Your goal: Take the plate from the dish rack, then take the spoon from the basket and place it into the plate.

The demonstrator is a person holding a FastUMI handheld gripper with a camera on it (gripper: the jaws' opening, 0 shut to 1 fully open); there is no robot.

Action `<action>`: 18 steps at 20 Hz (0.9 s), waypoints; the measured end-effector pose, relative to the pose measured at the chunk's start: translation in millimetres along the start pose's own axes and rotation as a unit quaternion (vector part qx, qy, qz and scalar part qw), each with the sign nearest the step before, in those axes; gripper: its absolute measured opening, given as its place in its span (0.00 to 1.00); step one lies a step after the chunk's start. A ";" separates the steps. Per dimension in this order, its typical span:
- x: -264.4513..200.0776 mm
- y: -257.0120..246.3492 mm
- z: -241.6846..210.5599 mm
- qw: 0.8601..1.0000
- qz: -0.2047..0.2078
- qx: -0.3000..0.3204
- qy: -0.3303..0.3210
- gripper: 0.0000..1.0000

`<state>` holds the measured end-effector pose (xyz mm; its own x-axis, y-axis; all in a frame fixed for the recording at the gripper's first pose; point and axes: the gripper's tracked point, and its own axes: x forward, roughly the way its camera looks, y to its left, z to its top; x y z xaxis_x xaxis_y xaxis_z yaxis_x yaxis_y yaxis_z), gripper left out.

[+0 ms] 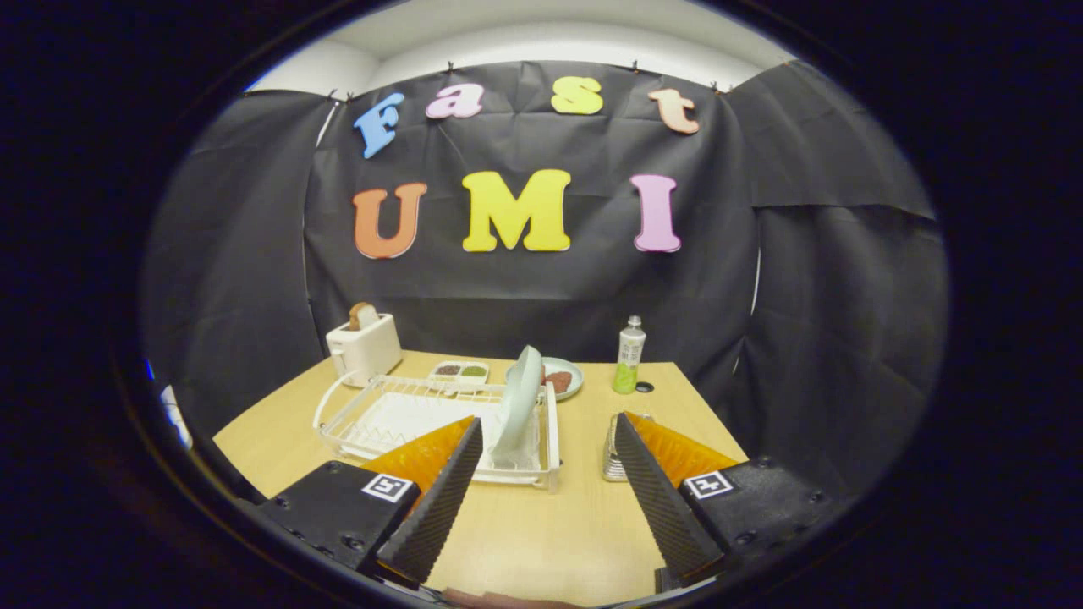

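The jaws (548, 440) are standing wide open, holding nothing and touching nothing; bare counter (541, 524) is showing in the gap. Just beyond the left finger, the plate (518, 404) is standing on edge at the right end of the dish rack (364, 419), apparently leaning slightly. Behind the right fingertip a metal basket (611, 461) is sitting on the counter just right of the rack; I cannot make out the spoon.

Step in hand, by my judgement: approaching the plate. Advice: be moving forward and slightly left so the upper rim is passing between the fingers, clear of the rack wires, then closing and lifting straight up.

Farther back: toaster (364, 347) far left, a small plate of food (563, 378), a bottle (629, 355) far right.
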<state>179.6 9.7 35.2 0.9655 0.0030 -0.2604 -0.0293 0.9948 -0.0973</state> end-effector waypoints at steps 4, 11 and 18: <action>77.4 2.4 31.6 0.997 -0.030 -0.011 0.075 1.00; 186.9 17.4 40.2 0.975 -0.065 0.004 0.214 1.00; 214.2 7.7 47.0 0.931 -0.180 -0.094 0.303 0.94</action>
<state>398.4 22.8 23.8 0.6004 -0.4411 -0.6670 0.1670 0.8849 -0.4348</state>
